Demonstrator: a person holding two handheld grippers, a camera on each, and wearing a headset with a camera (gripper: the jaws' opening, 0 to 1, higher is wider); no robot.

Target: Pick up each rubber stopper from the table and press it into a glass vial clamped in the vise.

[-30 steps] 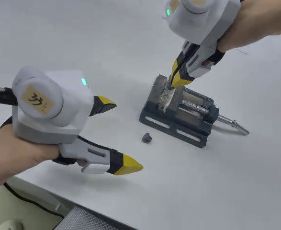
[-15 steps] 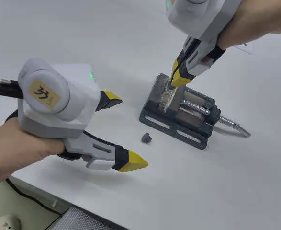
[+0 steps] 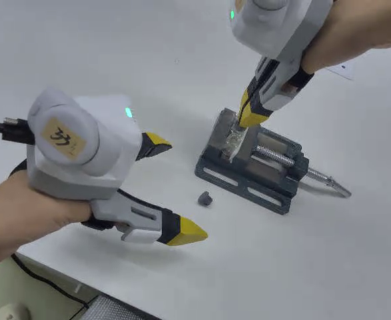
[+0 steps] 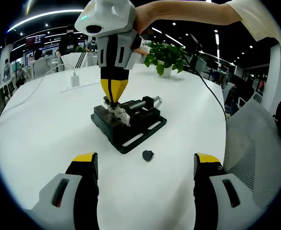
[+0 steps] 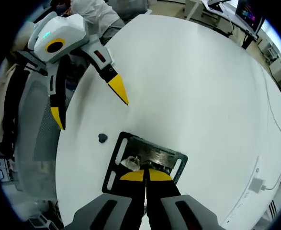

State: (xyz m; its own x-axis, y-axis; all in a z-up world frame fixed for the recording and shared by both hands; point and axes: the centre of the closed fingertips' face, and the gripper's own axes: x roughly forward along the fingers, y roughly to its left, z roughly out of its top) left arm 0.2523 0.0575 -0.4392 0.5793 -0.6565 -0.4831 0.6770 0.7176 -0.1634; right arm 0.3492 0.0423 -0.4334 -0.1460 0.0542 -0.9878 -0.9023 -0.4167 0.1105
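Over the vise [image 3: 252, 175], the right gripper [image 3: 245, 121] pointed steeply down, its two yellow-tipped jaws pressed together tip against tip. The tips stood at the mouth of the glass vial [image 3: 234, 139]. The vial sat upright between the vise's clamping blocks, at the end away from the vise's screw handle [image 3: 328, 180]. Whether the tips touched the glass, or nipped anything between them, could not be told. The person's right hand [image 3: 355, 27] held this gripper's white body from above the vise.

One rubber stopper [image 3: 205, 198], small and dark grey, lay on the white table [image 3: 115, 53] just beside the vise's slotted base flange. It was on the side of the vise nearest the person, apart from the vise and touched by nothing.

On that same near side of the vise, farther out than the stopper, the left gripper [image 3: 174, 188] was held over the table by the person's left hand [image 3: 28, 213]. Its jaws were spread wide and closed on nothing. In the left gripper view the stopper lay ahead of the two yellow tips, roughly midway between their lines, with the vise just beyond it.

Well beyond the vise in that view, a potted green plant [image 4: 166, 55] stood on the table. A small white plug with a cable [image 4: 74, 80] lay well off to one side of the vise. A grey mesh chair back [image 4: 260, 153] stood past the table's edge, on the vise's other side.
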